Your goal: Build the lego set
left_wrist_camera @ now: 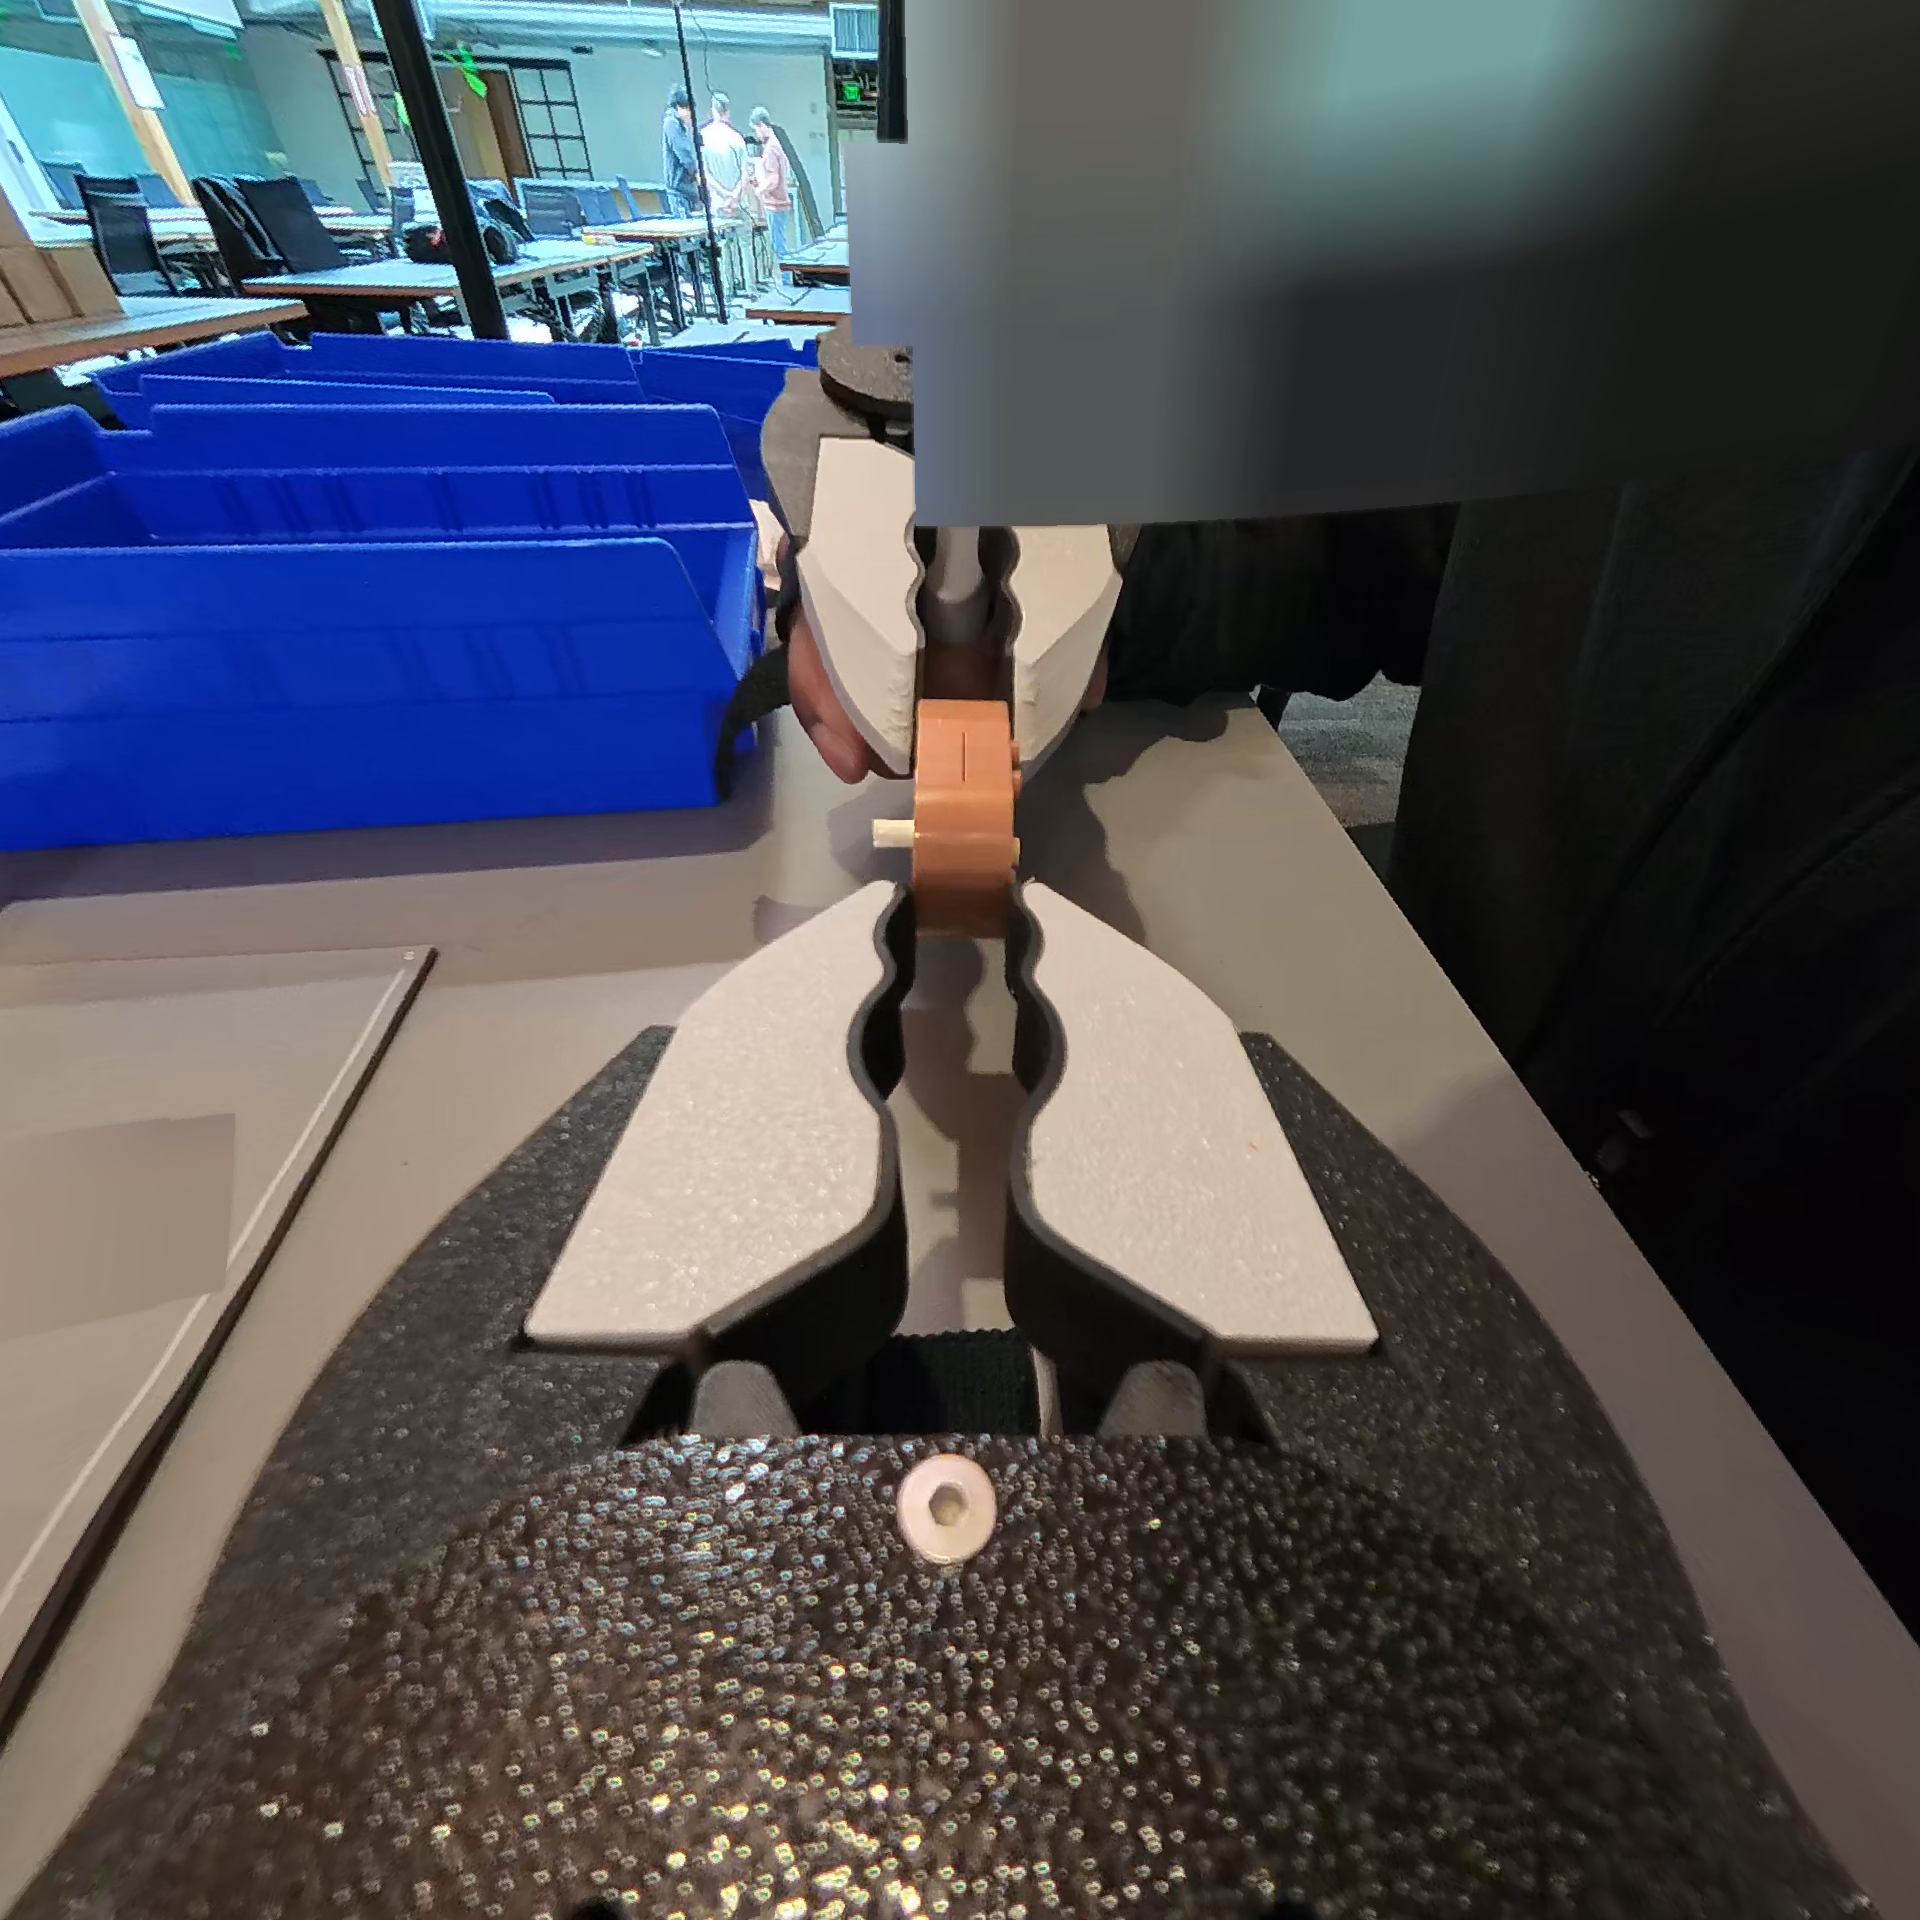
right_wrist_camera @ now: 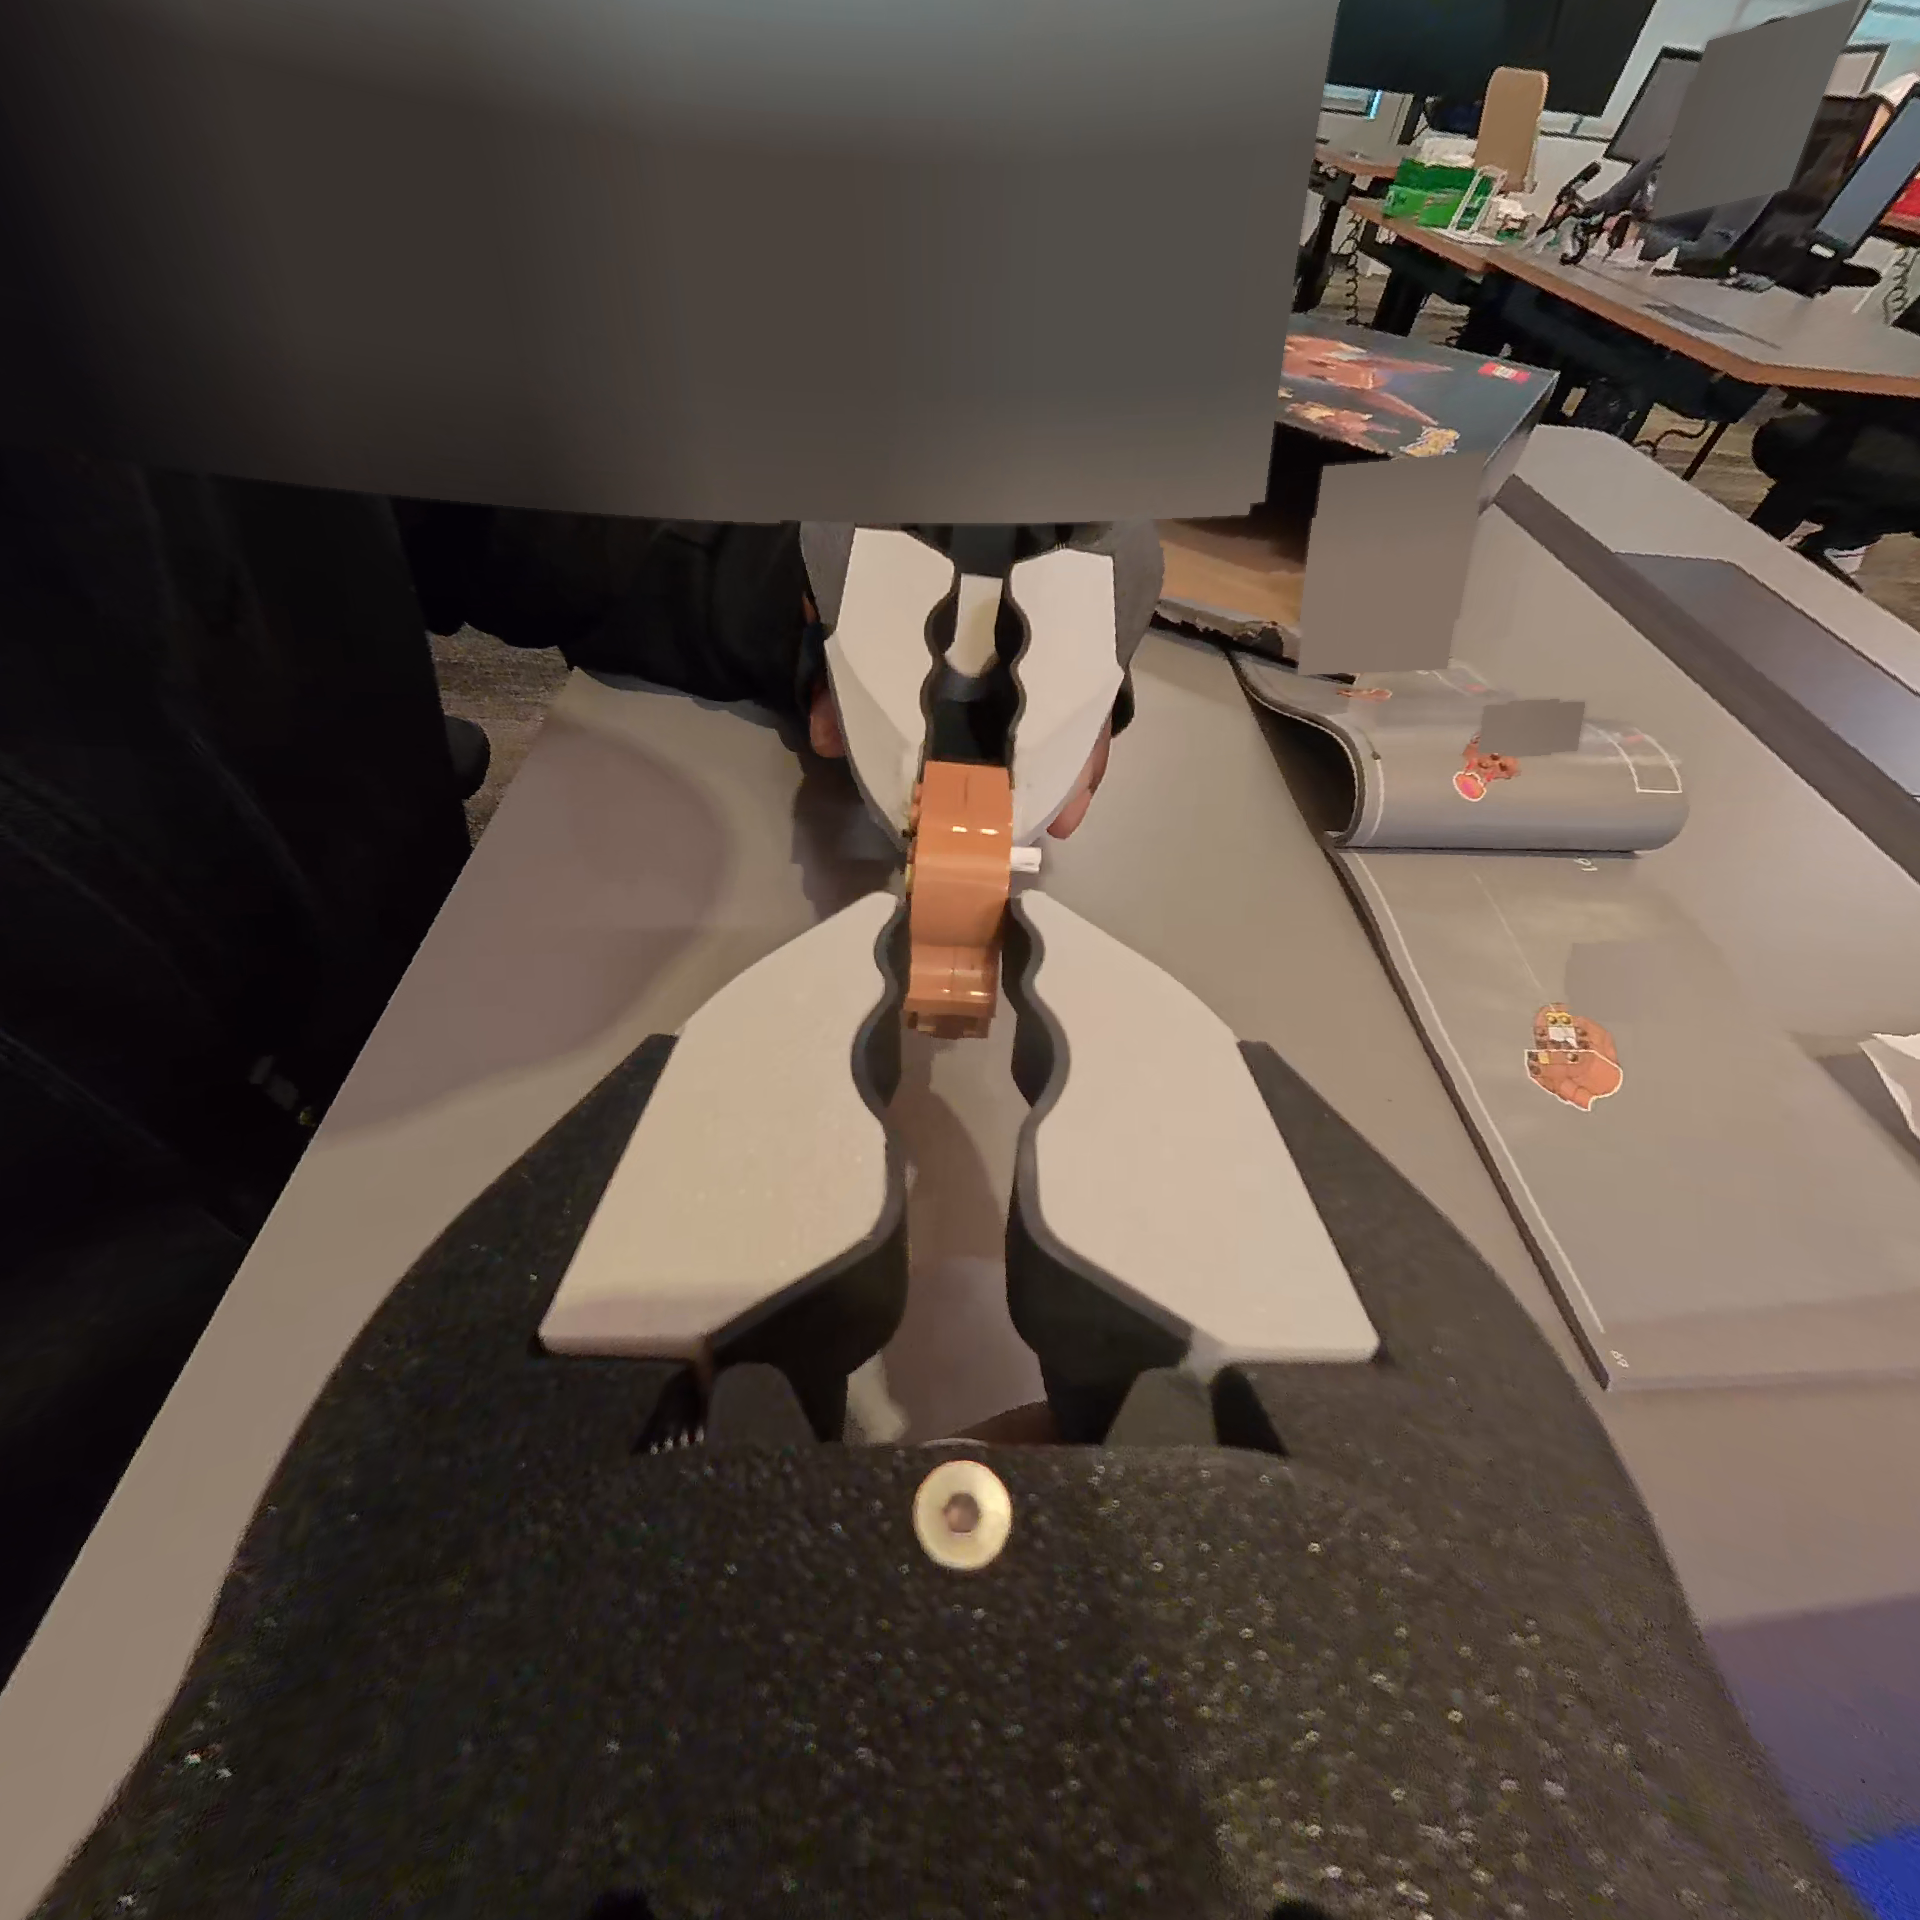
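A: Near end first. What has the left gripper [left_wrist_camera: 961,914] got?

B: The brown brick piece [left_wrist_camera: 964,831], a rounded assembly. The fingertips are clamped on the near end of it, pads pressed to both flat sides.

A: And the right gripper [right_wrist_camera: 951,966]?

B: Same piece [right_wrist_camera: 958,894], opposite end. Its fingertips are closed on it too, and reach further along it than the left's. The two grippers face each other, tips nearly meeting around the piece, which hangs above the grey table [left_wrist_camera: 1195,831] near its edge.

A: Anything sticking out of the piece?

B: A pale peg [left_wrist_camera: 894,831] pokes out of one flat side, with a shorter stub on the other side.

A: What lies beyond the piece?

B: Seen from the left gripper, blue bins [left_wrist_camera: 364,623] sit to the left of it and further back. Seen from the right, a curled printed mat [right_wrist_camera: 1507,790] lies to the right of it, with a printed box [right_wrist_camera: 1413,405] behind that.

A: Where's the risk?

B: My guess: both grips sit at the ends of a built-up piece. Twist or pull unevenly and it could split or pop out, dropping off the table edge. The peg could also snag a fingertip.
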`<state>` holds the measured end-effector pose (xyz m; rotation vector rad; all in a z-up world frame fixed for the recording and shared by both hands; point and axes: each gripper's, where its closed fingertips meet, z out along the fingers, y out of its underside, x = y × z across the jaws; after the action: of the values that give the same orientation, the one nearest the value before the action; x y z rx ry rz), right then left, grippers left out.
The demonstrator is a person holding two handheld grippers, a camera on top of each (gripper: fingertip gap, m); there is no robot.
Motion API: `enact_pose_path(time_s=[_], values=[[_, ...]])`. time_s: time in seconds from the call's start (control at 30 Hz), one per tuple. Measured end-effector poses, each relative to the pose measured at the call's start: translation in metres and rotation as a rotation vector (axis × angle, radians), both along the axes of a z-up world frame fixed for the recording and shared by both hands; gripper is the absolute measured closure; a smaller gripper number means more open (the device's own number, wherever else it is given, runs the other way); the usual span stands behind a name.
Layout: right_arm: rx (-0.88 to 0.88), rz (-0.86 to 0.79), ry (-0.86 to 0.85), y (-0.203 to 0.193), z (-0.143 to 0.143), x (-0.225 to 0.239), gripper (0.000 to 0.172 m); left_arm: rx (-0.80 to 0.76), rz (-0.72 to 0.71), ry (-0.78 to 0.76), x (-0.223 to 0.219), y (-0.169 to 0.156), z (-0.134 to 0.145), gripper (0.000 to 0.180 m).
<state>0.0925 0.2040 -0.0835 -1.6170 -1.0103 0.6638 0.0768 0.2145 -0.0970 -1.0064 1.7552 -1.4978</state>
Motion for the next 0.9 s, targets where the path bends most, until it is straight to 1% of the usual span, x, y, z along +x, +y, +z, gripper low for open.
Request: enact_pose_path(time_s=[0.9], values=[[-0.05, 0.021, -0.006, -0.001, -0.011, -0.002, 0.156, -0.01, -0.009, 0.028, -0.001, -0.004, -0.001, 0.165]])
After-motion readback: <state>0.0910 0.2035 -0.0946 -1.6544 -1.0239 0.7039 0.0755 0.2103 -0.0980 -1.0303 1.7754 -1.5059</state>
